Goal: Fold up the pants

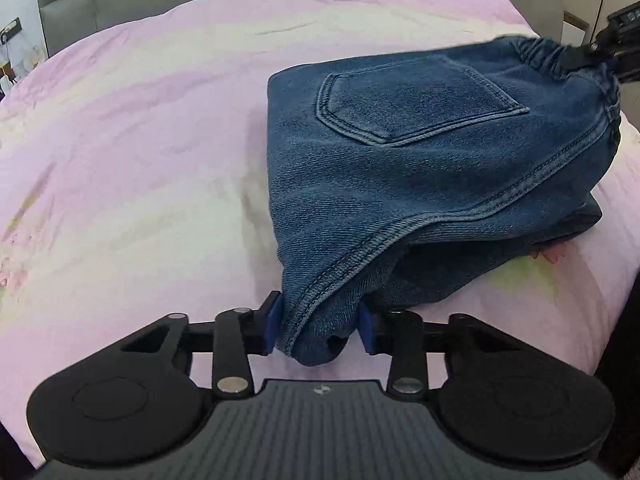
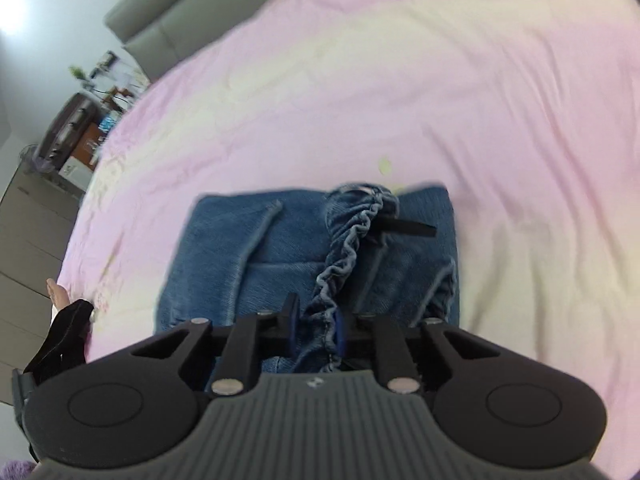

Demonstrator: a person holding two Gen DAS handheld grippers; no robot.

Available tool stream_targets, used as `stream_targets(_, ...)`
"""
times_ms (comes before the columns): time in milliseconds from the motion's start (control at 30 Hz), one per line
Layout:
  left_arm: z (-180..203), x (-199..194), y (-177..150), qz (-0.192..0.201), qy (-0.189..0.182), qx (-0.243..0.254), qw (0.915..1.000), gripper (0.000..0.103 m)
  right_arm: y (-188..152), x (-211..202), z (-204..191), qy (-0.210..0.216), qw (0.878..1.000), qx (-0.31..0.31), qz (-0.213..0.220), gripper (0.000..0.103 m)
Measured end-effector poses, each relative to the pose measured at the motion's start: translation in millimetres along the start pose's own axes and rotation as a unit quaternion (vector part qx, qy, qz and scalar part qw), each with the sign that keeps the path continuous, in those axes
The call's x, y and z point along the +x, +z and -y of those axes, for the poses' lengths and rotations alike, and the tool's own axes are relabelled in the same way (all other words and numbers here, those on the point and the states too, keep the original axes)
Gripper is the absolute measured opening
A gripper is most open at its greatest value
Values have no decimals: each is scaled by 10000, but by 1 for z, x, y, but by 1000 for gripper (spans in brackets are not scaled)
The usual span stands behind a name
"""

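Observation:
Blue denim pants [image 1: 420, 152] lie partly folded on a pink bed cover [image 1: 140, 140], back pocket up. My left gripper [image 1: 320, 330] is shut on the pants' crotch-side edge at the near end. My right gripper [image 1: 592, 54] shows at the far right of the left wrist view, holding the elastic waistband lifted. In the right wrist view my right gripper [image 2: 316, 326] is shut on the gathered waistband [image 2: 348, 252], above the folded legs of the pants [image 2: 224, 248]. A black waist tie [image 2: 408, 228] sticks out of the waistband.
A grey headboard [image 1: 100, 4] runs along the far edge of the bed. A cluttered bedside cabinet [image 2: 76, 132] stands left of the bed in the right wrist view. Part of my left gripper [image 2: 60, 332] shows at the left edge there.

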State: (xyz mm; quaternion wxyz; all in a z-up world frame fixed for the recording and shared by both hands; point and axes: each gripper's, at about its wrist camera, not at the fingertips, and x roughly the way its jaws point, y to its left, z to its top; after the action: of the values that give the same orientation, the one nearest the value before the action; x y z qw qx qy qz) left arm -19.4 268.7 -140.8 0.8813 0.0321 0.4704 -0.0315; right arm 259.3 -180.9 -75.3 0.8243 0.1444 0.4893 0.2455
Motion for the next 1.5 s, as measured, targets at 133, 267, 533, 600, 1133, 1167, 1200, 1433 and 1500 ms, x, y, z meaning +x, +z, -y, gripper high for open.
stream_targets(133, -17, -5, -3, -18, -100, -221, 9997, 33, -6, -41, -12, -132, 9984, -311, 463, 4)
stream_targets(267, -17, 2, -7, -152, -4, -162, 9998, 32, -39, -36, 7, -630, 9968, -360, 331, 0)
stream_targets(533, -30, -8, -2, -395, -263, -129, 9988, 38, -74, 10, 42, -938, 9955, -62, 119, 2)
stream_targets(600, -32, -20, -2, -395, -321, -57, 9987, 44, -71, 5, 41, -795, 9967, 11, 133, 11)
stream_targets(1133, -63, -4, 83, 20, -832, -1259, 9886, 53, -31, 3, 89, 333, 9827, 1768, 432, 62)
stream_targets(1167, -64, 0, 86, 8, -829, -1338, 9875, 53, -31, 10, 92, 338, 9814, 1855, 371, 62)
stream_targets(1200, -65, 4, 89, -9, -818, -1395, 9868, 53, -31, 15, 96, 333, 9799, 1936, 336, 62)
stream_targets(1433, -70, 22, 93, -188, -760, -1634, 9835, 53, -24, 44, 119, 963, 9686, 2289, 151, 46)
stream_targets(1500, -74, 23, 92, -191, -764, -1699, 9823, 53, -20, 43, 113, 842, 9762, 1992, 161, 30)
